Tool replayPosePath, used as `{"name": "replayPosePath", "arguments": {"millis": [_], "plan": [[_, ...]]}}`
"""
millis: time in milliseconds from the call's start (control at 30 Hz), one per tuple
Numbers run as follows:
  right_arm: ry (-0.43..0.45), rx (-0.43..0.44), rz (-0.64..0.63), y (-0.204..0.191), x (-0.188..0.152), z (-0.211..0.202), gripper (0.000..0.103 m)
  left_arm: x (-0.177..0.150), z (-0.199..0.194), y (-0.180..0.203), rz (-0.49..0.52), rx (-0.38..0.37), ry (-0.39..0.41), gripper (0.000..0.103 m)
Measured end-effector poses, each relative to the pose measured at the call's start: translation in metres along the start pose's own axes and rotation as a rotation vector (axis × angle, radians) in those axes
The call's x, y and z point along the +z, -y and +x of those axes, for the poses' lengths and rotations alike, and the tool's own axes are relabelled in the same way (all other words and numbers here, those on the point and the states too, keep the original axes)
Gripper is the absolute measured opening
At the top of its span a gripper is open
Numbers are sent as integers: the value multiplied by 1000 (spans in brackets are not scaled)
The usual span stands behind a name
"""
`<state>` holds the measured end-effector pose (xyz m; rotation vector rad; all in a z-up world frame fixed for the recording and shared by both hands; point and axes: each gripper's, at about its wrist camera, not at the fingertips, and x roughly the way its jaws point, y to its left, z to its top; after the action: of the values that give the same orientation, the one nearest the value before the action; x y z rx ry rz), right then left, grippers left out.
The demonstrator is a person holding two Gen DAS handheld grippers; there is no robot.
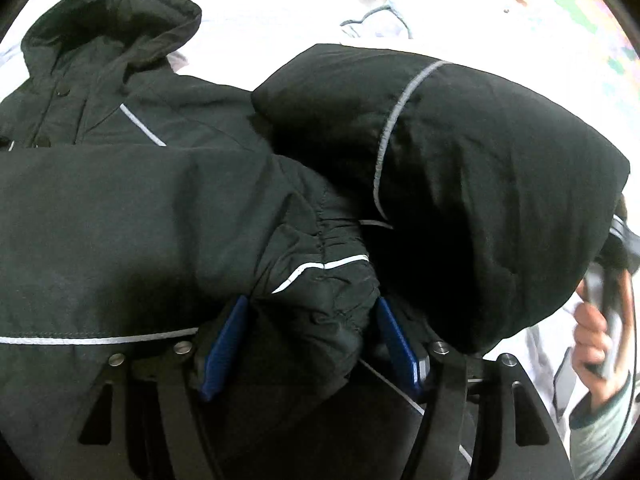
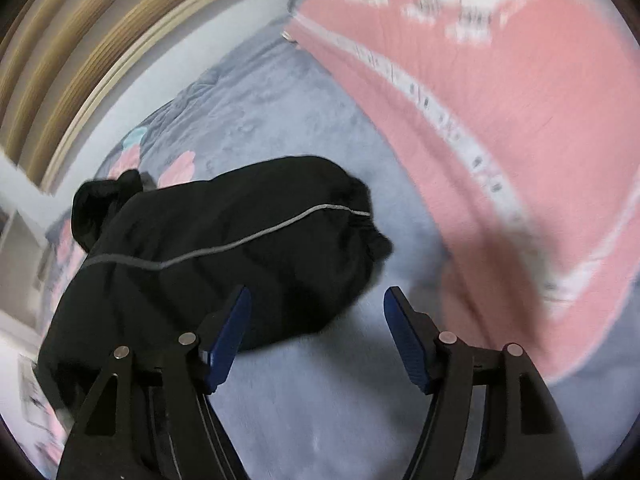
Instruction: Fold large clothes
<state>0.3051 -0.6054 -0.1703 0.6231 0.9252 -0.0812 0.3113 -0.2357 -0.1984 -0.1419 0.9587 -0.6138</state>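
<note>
A large black hooded jacket [image 1: 132, 200] with thin grey piping lies on a pale bed sheet [image 1: 280, 12], hood at the upper left. My left gripper [image 1: 310, 320] stands wide open, with the gathered sleeve cuff [image 1: 320, 264] bunched between its blue pads but not pinched. The other sleeve [image 1: 480, 184] is folded over at the right. In the right wrist view the same jacket [image 2: 224, 248] lies left of my right gripper [image 2: 316, 316], which is open and empty above the sheet [image 2: 320, 400].
A pink blanket [image 2: 500, 120] covers the right side of the bed. A wooden headboard [image 2: 72, 60] runs along the upper left. A hand holding the right gripper's handle [image 1: 596, 336] shows at the right edge of the left wrist view.
</note>
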Motion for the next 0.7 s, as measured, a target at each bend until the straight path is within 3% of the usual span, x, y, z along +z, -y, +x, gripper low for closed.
{"name": "replayPosePath", "arguments": {"millis": [133, 200, 233, 300, 333, 533, 700], "plan": [[-54, 47, 118, 15, 5, 48, 76, -7, 1, 8, 62, 40, 16, 74], [-16, 56, 76, 4, 7, 52, 74, -10, 2, 15, 108, 83, 15, 75], [-1, 54, 41, -4, 8, 51, 69, -11, 3, 19, 130, 106, 14, 76], [14, 31, -25, -20, 9, 47, 32, -13, 3, 24, 156, 135, 10, 76], [26, 22, -53, -26, 9, 41, 29, -13, 2, 24, 160, 141, 9, 76], [208, -82, -156, -25, 21, -42, 25, 0, -22, 33, 132, 133, 61, 75], [330, -173, -192, 1, 50, -118, 25, 27, -47, 78, 167, 48, 154, 75]]}}
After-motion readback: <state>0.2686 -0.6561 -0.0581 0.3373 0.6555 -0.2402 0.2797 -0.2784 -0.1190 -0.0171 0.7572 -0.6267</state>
